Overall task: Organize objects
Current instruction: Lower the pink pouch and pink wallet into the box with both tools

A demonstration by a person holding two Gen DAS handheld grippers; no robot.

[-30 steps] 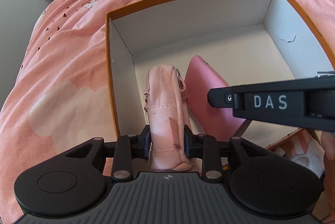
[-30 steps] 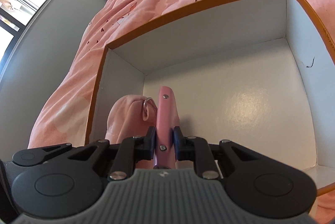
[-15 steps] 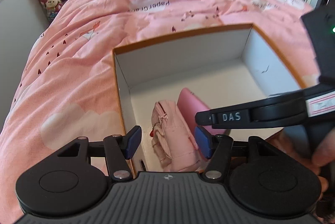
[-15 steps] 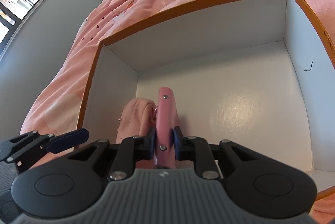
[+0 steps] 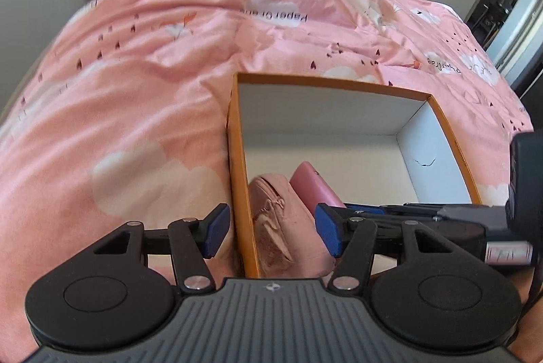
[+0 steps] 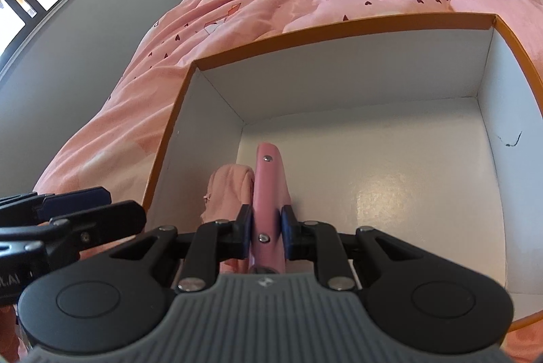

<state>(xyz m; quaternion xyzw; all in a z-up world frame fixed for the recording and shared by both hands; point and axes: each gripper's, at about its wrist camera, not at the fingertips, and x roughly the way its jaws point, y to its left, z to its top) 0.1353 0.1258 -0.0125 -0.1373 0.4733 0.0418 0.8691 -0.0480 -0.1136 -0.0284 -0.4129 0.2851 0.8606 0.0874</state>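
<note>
The right gripper (image 6: 266, 225) clamps the pink wallet (image 6: 268, 186) upright on edge, its length pointing into the box (image 6: 339, 64), just beside the pouch (image 5: 281, 224); the left gripper (image 5: 271, 230) gapes empty.

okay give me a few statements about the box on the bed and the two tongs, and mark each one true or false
1. The right tongs are closed on the pink wallet. True.
2. The left tongs are gripping the pink pouch. False: their jaws stand wide apart with nothing pressed between them; the pouch sits in the box.
3. The pouch and the wallet stand side by side inside the box, near its left wall. True.
4. The box has a lid on it. False: it is open on top, its white inside showing.
5. The box sits on a pink printed bedspread. True.
6. The box is packed full. False: most of its floor is bare.
</note>
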